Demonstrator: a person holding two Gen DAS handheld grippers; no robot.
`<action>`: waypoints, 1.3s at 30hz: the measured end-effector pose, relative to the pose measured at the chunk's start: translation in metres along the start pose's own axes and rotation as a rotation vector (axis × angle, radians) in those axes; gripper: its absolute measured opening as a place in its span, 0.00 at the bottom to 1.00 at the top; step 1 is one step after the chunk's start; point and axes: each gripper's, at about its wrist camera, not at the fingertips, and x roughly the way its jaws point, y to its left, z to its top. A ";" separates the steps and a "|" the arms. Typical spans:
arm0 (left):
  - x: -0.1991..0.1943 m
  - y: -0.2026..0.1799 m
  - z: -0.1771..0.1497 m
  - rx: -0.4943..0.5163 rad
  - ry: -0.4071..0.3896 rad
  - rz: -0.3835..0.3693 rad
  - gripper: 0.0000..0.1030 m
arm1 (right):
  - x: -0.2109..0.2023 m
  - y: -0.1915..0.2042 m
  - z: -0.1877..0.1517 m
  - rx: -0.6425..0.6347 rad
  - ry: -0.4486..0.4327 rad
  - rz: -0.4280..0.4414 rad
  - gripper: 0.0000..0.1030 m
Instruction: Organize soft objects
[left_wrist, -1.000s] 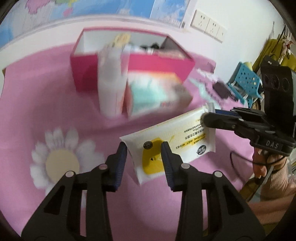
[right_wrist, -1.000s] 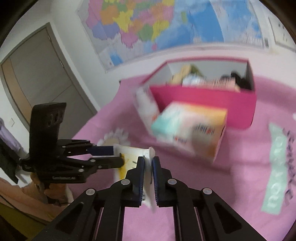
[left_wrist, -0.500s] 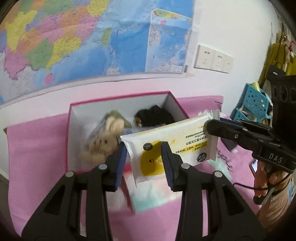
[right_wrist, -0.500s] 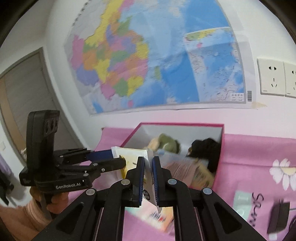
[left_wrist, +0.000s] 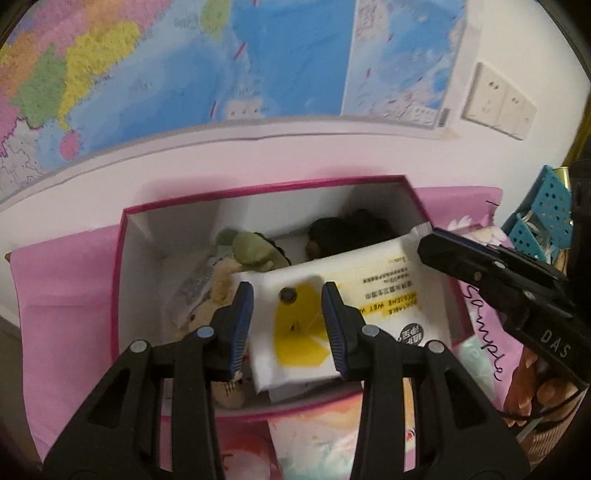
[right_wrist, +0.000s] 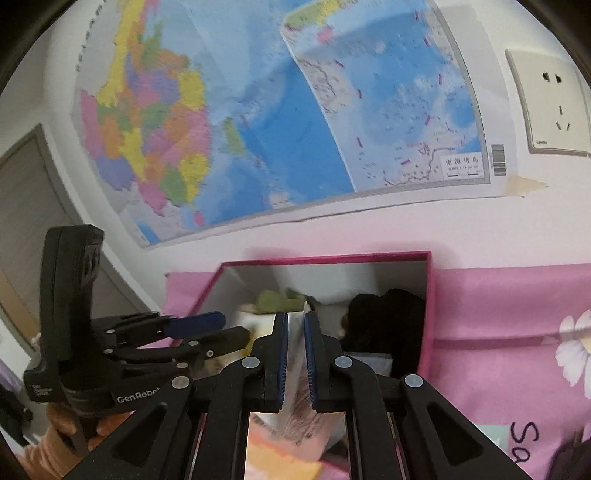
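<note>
Above the pink box (left_wrist: 122, 295), wet-wipes pack (left_wrist: 343, 295) hangs between 2 grippers: left gripper (left_wrist: 288, 317) clamps its end, right gripper (right_wrist: 294, 354), jaws just easing apart, pinches the other edge.

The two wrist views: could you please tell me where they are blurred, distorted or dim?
Left wrist view: the wall map is motion-smeared and its lower edge bows with the fisheye; the wet wipes pack and the left tool stay sharp; corners are black. Right wrist view: the map's left part is blurred, its barcode readable; the pink box interior is shadowed.
</note>
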 end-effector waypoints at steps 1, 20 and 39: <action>0.002 0.000 0.000 -0.006 0.005 0.008 0.39 | 0.002 -0.003 0.000 0.013 0.004 -0.019 0.12; -0.073 0.023 -0.062 -0.026 -0.231 -0.059 0.78 | -0.065 0.041 -0.057 -0.167 -0.052 -0.108 0.66; -0.095 0.015 -0.183 -0.047 -0.190 0.027 0.81 | -0.114 0.078 -0.146 -0.221 -0.015 -0.123 0.72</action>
